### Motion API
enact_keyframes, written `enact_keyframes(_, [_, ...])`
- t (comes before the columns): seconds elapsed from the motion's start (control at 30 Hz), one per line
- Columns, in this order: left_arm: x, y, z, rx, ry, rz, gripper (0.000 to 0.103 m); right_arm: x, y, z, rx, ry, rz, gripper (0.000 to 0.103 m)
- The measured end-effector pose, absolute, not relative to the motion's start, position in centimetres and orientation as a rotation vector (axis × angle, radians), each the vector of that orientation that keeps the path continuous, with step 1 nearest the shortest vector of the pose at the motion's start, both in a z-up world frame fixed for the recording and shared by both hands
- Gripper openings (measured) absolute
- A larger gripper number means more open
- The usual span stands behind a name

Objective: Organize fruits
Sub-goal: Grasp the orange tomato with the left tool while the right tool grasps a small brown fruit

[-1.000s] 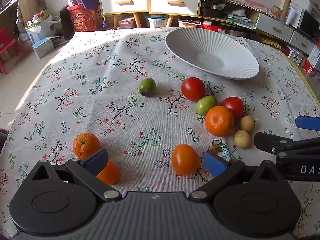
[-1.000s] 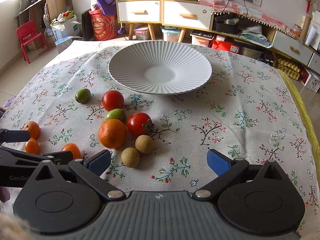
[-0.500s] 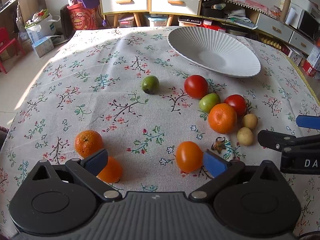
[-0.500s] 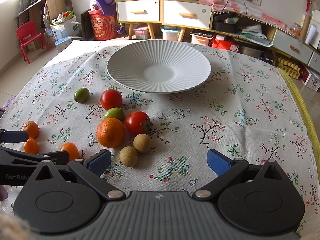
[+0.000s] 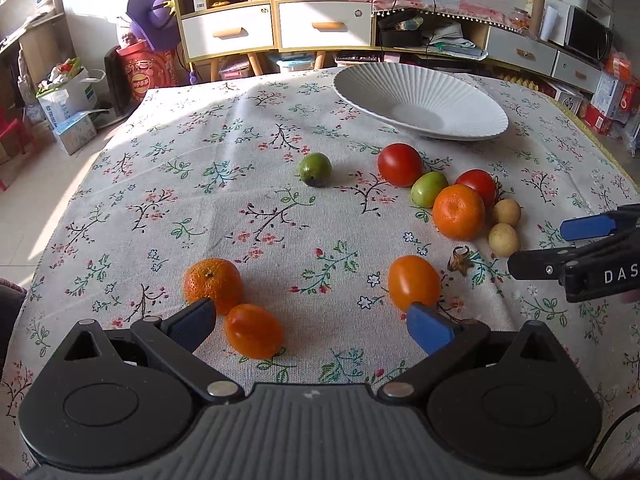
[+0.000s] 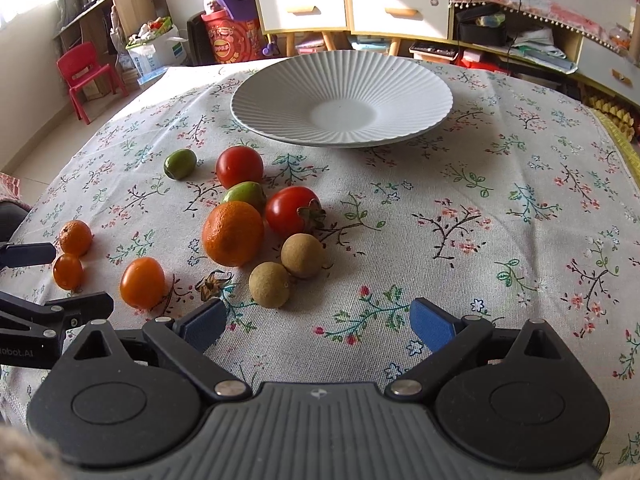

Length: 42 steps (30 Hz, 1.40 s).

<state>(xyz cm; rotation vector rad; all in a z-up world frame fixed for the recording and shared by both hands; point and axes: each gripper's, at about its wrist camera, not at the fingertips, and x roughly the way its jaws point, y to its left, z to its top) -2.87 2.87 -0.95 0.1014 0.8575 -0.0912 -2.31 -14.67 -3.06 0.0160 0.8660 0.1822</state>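
While spread wide and grasping nothing, both tongs, left and right, low over cloth. Far ahead of right tongs, plate, bare. Nearer, left of its left finger line: mandarin, two tomatoes, two longans. Between left tongs' fingers, orange tomato; touching right fingertip, another.

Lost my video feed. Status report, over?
Left gripper and right gripper: jaws open, holding nothing. Plate bare; all fruit on the tablecloth. Nothing in the way.
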Motion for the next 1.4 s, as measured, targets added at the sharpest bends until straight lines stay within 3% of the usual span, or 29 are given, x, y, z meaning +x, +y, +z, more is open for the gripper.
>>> enact_keyframes(0.33, [-3.0, 6.3, -1.5, -0.002, 0.836, -0.058, 0.102, -2.8, -13.3, -2.7, 0.018, 0.847, 0.306, 0.079])
enact_keyframes(0.67, [-3.1, 6.5, -2.1, -0.094, 0.861, -0.113, 0.065, -2.4, -13.0, -3.2, 0.016, 0.829, 0.304, 0.054])
enact_keyframes(0.93, [-3.1, 6.5, -2.5, -0.091, 0.848, -0.095, 0.049, -2.2, -12.4, -3.6, -0.065, 0.780, 0.266, 0.039])
enact_keyframes(1.0, [-3.0, 6.6, -2.5, -0.093, 0.845, -0.089, 0.038, -2.2, -12.3, -3.6, -0.086, 0.772, 0.253, 0.028])
enact_keyframes(1.07, [-2.9, 6.7, -2.5, -0.097, 0.843, -0.088, 0.038, -2.1, -12.3, -3.6, -0.104, 0.770, 0.236, 0.022])
enact_keyframes(1.4, [-2.6, 5.5, -1.3, -0.071, 0.802, -0.122, 0.037, -2.0, -12.3, -2.5, -0.076, 0.756, 0.231, 0.021])
